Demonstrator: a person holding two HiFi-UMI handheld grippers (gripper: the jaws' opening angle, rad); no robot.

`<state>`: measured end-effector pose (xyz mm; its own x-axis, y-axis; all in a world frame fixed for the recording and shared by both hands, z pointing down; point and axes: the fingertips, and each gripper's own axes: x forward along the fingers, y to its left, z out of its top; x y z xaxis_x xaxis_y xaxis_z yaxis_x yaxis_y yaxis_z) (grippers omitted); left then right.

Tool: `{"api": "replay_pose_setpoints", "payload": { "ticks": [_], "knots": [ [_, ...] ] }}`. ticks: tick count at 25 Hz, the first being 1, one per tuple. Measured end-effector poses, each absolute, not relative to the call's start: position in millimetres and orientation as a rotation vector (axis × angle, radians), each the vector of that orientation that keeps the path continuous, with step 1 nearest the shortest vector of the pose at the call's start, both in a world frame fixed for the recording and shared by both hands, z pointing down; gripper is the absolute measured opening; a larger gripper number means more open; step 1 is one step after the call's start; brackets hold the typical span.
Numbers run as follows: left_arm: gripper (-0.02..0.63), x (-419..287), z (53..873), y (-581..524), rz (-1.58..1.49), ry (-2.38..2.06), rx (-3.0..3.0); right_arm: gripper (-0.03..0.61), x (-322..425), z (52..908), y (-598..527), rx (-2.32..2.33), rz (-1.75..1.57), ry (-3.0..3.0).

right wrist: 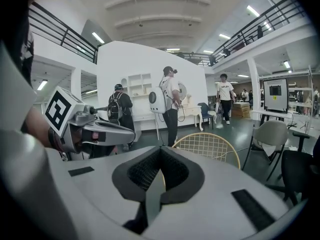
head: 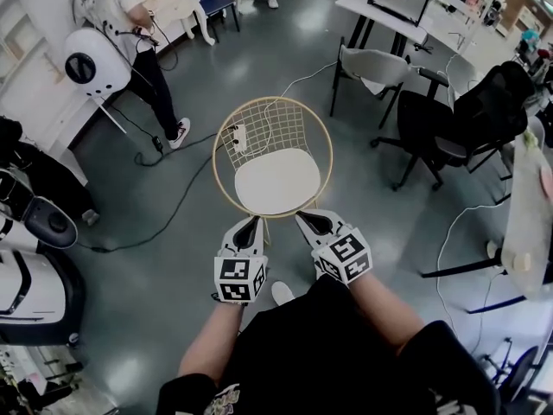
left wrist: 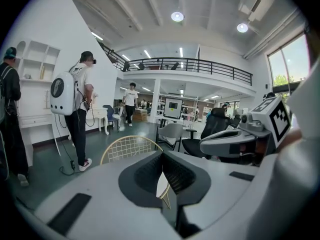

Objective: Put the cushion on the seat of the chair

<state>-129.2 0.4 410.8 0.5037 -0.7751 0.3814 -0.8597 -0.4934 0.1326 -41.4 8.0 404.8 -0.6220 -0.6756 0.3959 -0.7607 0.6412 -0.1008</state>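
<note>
Both left tongs (head: 257,220) and right tongs (head: 301,217) pinch cushion (head: 276,180) edge on chair (head: 273,99) seat.

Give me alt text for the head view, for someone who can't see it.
From above: the left hand-held gripper and right hand-held gripper pinch the near edge of a white cushion lying on the seat of a gold wire chair. Office chairs stand at right, a person at upper left.

Right gripper (right wrist: 160,150): jaws closed, tips together. Wire chair (right wrist: 207,144) back just beyond the tips. Left gripper (right wrist: 97,130) alongside, to its left.
</note>
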Motion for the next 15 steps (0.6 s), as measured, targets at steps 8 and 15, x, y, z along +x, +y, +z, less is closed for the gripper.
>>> {"api": "replay_pose_setpoints", "payload": {
  "ticks": [8,15],
  "knots": [
    [0.017,-125.4,414.5,1.2,0.389,-1.358,2.448,0.011,-38.9,406.1,8.2,1.160,0.375,-2.535],
    [0.017,-126.8,417.0,0.3,0.398,-1.358,2.439,0.011,-38.8,408.1,5.2,1.158,0.384,-2.534]
  ]
}}
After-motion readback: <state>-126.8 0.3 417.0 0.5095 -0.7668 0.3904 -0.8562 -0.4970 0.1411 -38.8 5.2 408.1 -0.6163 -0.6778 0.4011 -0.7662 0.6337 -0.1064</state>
